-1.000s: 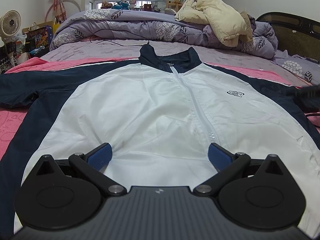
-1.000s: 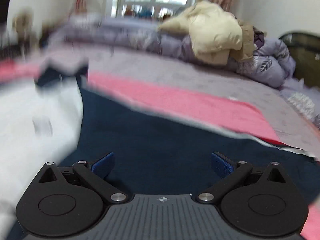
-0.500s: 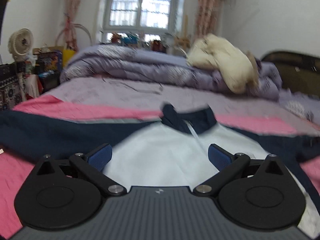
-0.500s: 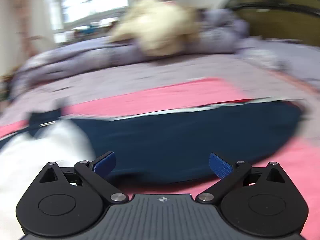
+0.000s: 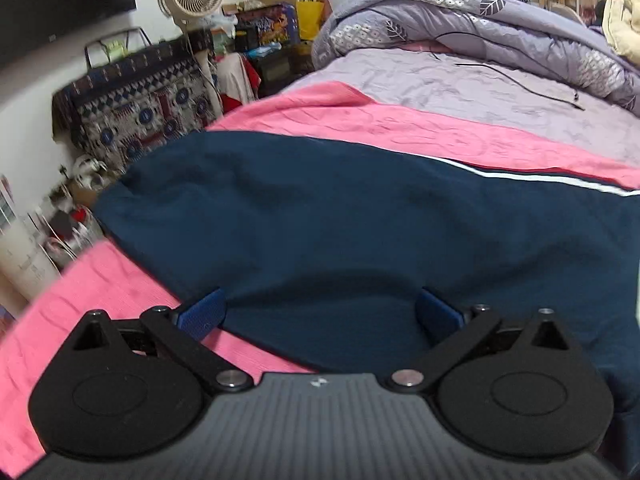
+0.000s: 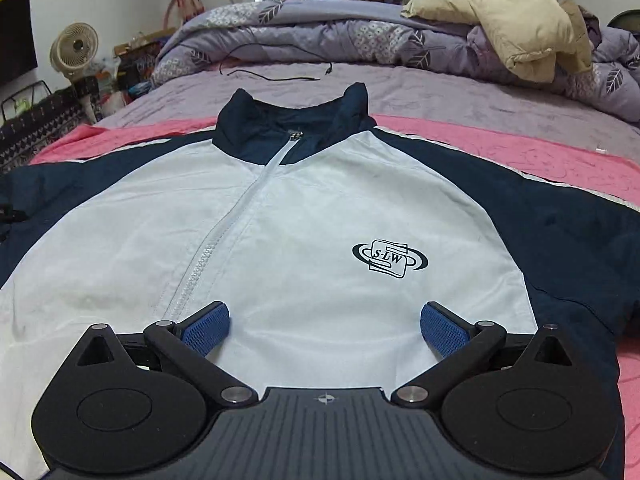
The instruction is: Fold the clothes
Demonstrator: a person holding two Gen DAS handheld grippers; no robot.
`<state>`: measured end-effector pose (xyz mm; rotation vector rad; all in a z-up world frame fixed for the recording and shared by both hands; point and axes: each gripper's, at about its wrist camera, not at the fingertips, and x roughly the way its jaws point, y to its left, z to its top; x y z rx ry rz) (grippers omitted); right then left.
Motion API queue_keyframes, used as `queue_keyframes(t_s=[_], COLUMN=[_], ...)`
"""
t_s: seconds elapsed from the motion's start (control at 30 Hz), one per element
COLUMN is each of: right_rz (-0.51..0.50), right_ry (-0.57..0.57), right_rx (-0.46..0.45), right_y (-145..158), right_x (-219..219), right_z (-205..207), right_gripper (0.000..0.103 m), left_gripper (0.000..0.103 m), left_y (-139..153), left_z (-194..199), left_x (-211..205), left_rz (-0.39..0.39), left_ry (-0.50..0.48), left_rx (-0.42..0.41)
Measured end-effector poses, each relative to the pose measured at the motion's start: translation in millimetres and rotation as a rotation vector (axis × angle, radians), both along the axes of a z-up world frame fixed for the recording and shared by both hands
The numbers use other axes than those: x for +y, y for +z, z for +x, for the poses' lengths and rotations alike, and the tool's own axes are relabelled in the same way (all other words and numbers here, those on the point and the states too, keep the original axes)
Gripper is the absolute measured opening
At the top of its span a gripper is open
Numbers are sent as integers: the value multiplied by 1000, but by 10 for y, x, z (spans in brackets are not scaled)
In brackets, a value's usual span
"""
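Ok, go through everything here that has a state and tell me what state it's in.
Jacket: spread flat on the bed, front up, unfolded.
Zipper: closed to the collar.
Navy sleeve: stretched out sideways on the pink sheet.
Left hand-held gripper: open, empty.
Right hand-held gripper: open, empty.
Quilt: bunched up.

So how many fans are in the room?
1. A white fan stands left of the bed, beside the patterned cloth; the left wrist view shows the same fan. Others could be hidden out of view.
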<state>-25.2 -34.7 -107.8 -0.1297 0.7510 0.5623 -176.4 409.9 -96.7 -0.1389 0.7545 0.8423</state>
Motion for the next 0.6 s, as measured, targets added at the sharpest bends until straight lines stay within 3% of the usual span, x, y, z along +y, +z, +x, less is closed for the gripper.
queue_keyframes(t_s=[0.1, 0.17, 0.23, 0.3, 0.4, 0.5, 0.6], right_rz=[2, 48, 127, 202, 313, 434, 565], right_ry=[-4, -28, -135, -273, -480, -685, -876], right_rx=[-5, -7, -12, -10, -5, -9, -26], right_y=[38, 140, 204, 232, 273, 285, 250], right_x=[-26, -158, -549, -1028, -1748, -2524, -3359], right_z=[-133, -184, -175, -134, -73, -16, 47], right_gripper=[103, 103, 103, 103, 103, 103, 103], left_gripper=[101, 97, 98, 98, 99, 101, 101], left_y=[55, 177, 344, 480, 589, 597, 512], left_z=[-1, -95, -149, -76, 216, 542, 920], left_x=[72, 17, -206, -540, -1150, -1832, -2462], left_rz=[3, -37, -48, -30, -51, -136, -197], left_ry=[132, 161, 79, -40, -235, -437, -574], left_rx=[23, -54, -159, -192, -194, -208, -180])
